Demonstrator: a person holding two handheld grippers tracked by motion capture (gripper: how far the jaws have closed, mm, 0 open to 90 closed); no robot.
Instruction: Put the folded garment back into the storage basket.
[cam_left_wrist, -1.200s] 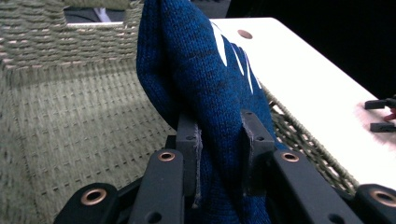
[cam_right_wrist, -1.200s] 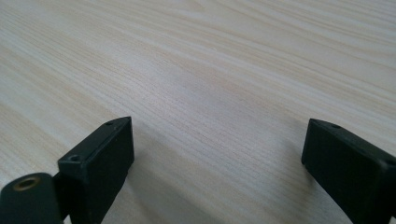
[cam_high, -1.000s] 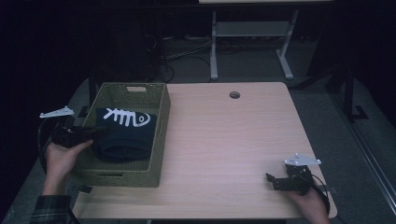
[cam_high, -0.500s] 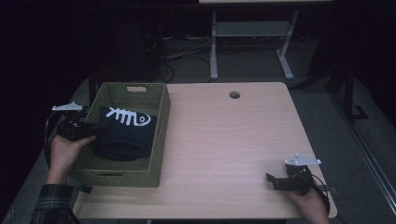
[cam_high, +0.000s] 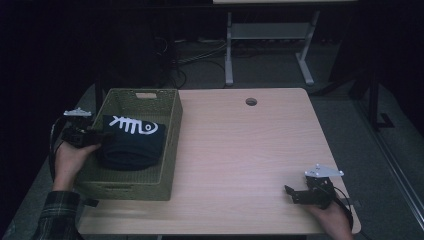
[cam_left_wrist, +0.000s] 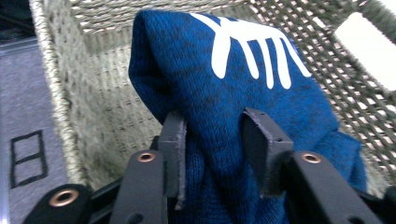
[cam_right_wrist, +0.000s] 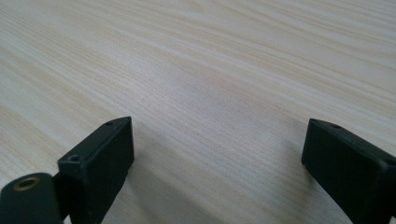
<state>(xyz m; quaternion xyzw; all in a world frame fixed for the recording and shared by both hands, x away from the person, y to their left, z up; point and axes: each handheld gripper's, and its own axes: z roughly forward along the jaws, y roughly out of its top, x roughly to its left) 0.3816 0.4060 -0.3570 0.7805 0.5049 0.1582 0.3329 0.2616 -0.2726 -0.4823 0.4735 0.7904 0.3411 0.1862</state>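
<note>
The left gripper (cam_high: 100, 137) is reaching into the basket (cam_high: 172, 145) from its left side. Its jaws have just been opening, and the folded blue sweater (cam_left_wrist: 233, 98) is sitting between them. The pads (cam_left_wrist: 173, 140) are standing on either side of a fold of the cloth, right beside it, and they look like they are no longer squeezing it. The sweater is lying inside the basket, straight ahead of this gripper, with its white fish-bone picture (cam_high: 132, 126) facing up. Its long side is running from the near end of the basket to the far end. The right gripper (cam_high: 299, 194) is resting on the bench (cam_high: 240, 150) far off at the near right corner, wide open and holding nothing. So the left hand (cam_high: 70, 157) is much nearer to the sweater.
</note>
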